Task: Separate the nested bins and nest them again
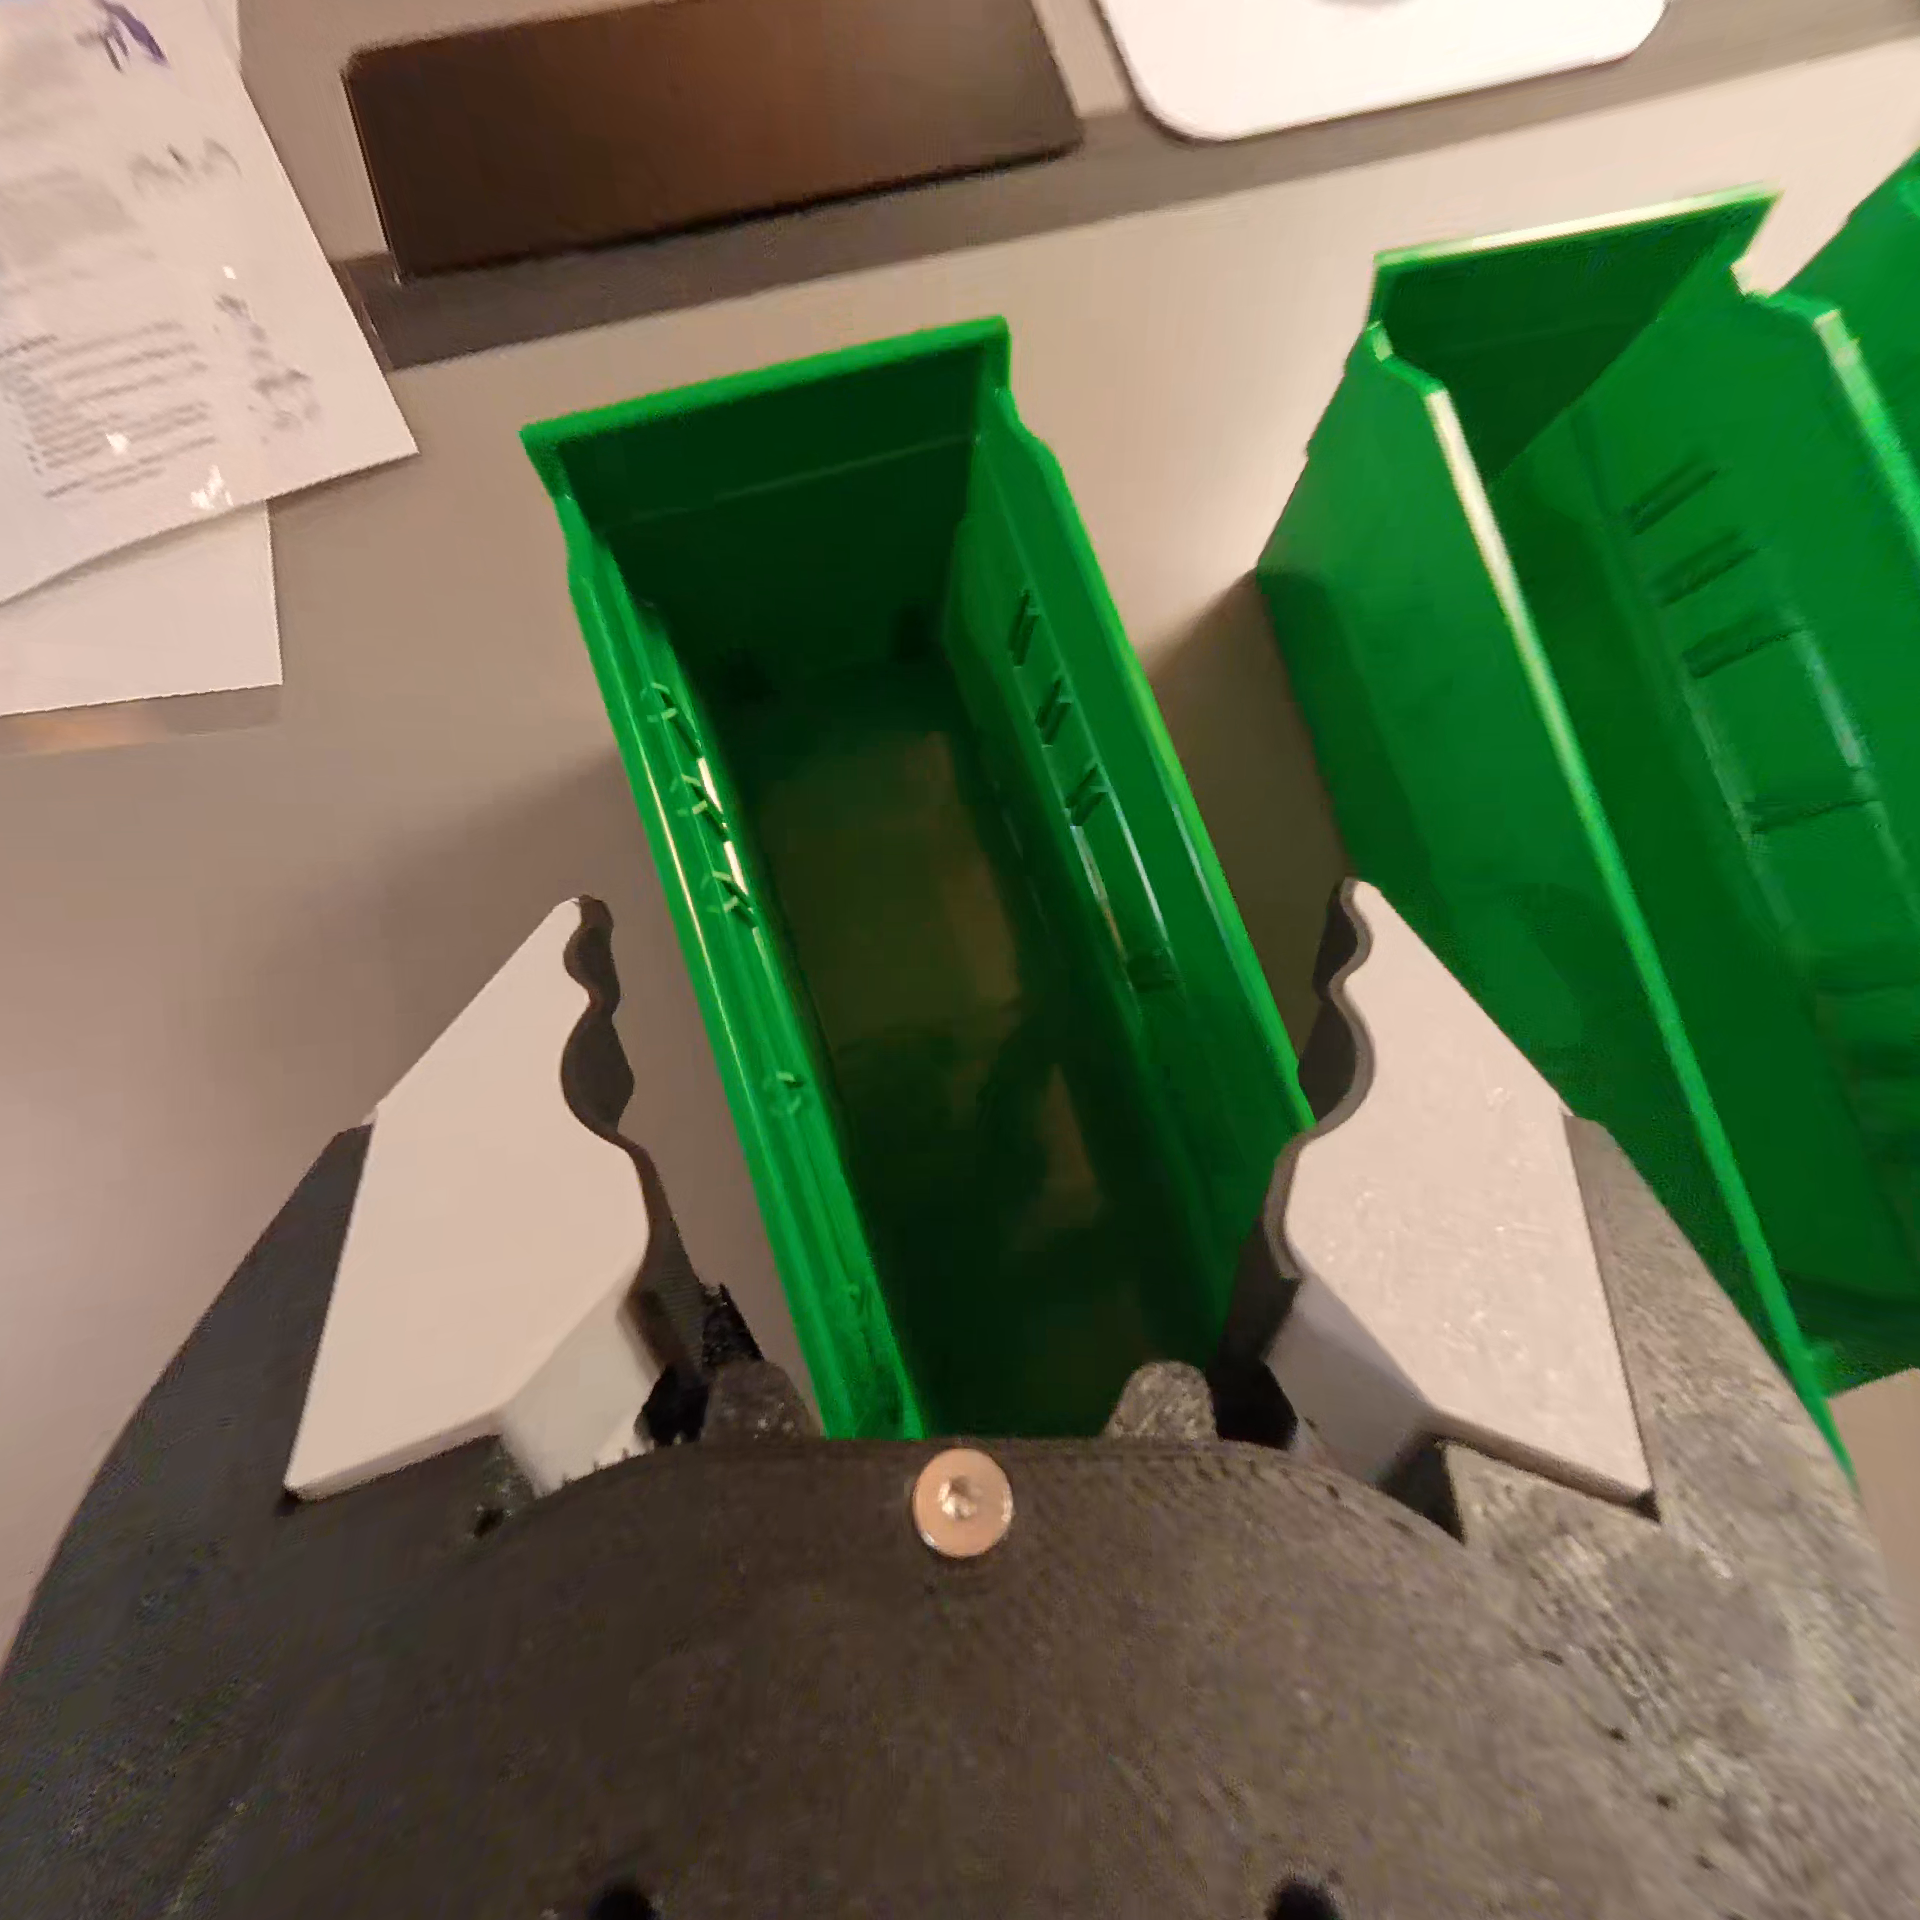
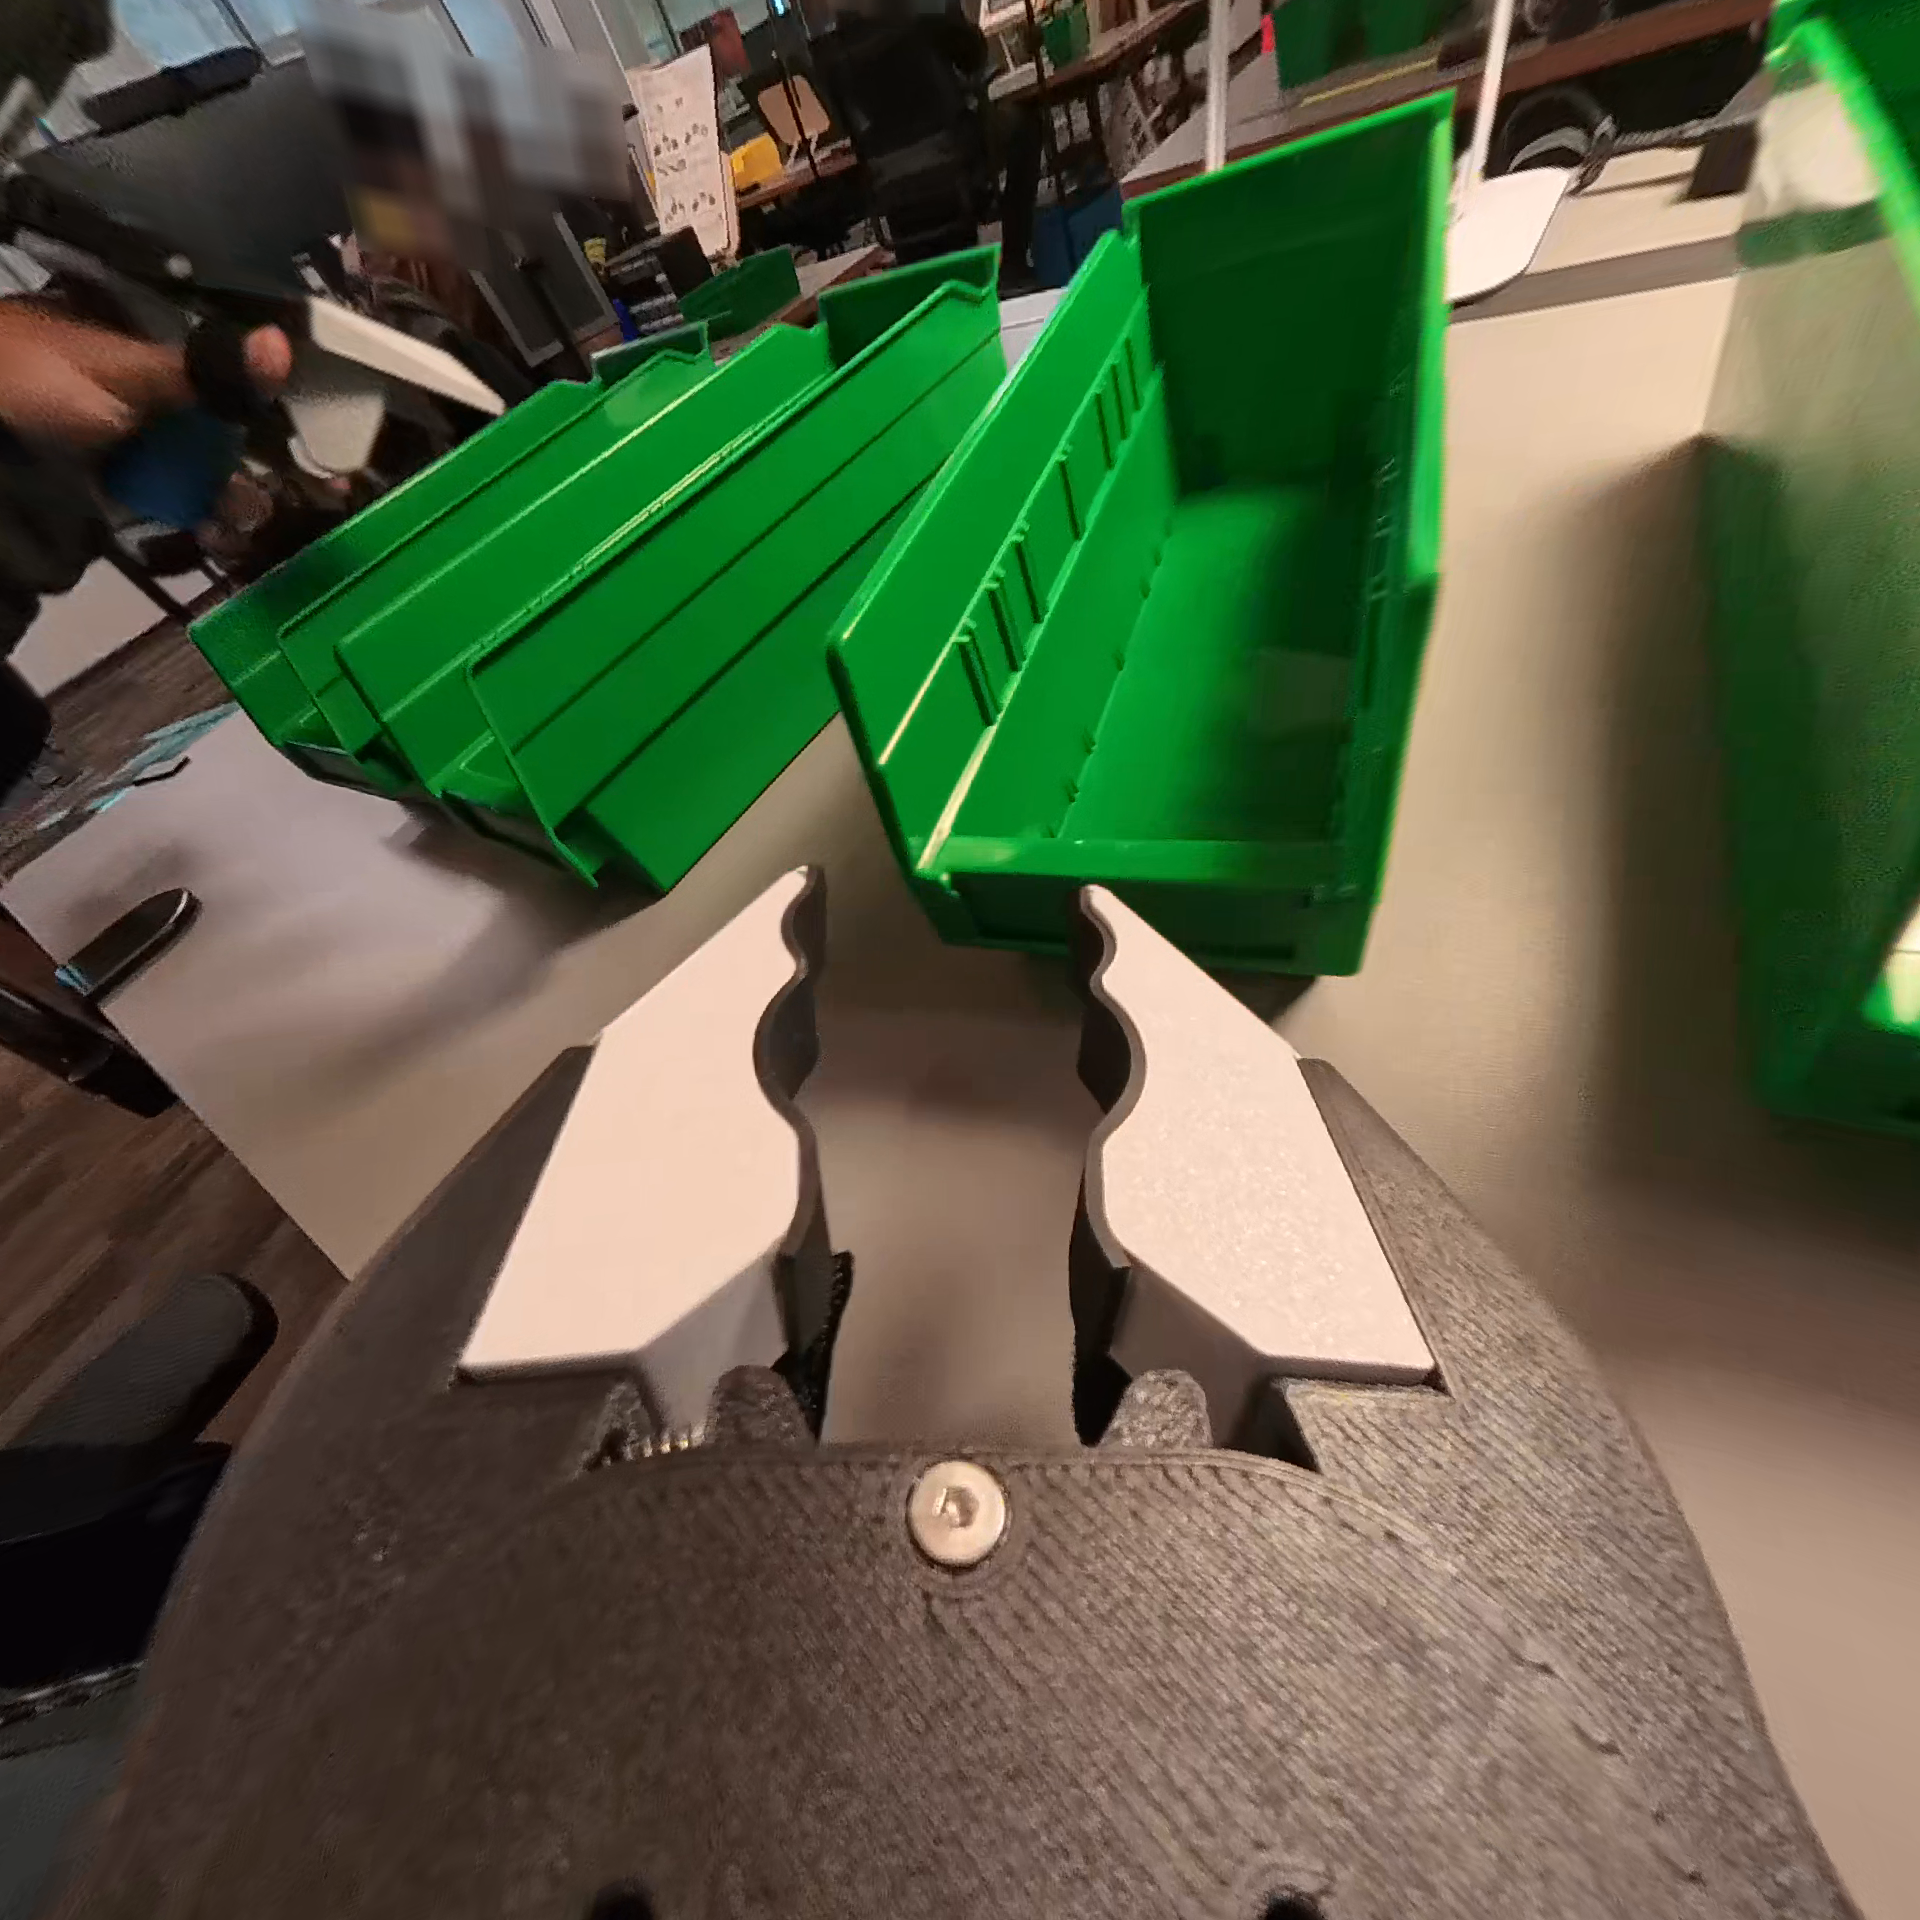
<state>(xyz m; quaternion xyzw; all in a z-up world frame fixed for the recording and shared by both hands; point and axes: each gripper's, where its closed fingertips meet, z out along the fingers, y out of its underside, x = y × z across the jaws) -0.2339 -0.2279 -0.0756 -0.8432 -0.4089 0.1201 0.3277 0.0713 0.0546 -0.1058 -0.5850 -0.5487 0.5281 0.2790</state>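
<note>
While the long green plastic bin [image 1: 894, 935] lies on the beige worktop [image 1: 312, 883], we see our left hand-held gripper [image 1: 966, 935] spread wide around it, pads clear of its walls. Another green bin [image 2: 1195, 644] sits just beyond our right hand-held gripper [image 2: 945, 914], partly open and bare, beside a nested green stack [image 2: 582, 582].

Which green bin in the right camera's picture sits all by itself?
The long green plastic bin just beyond the right hand-held gripper sits alone and empty; the other green bins lie nested, tipped sideways.
</note>
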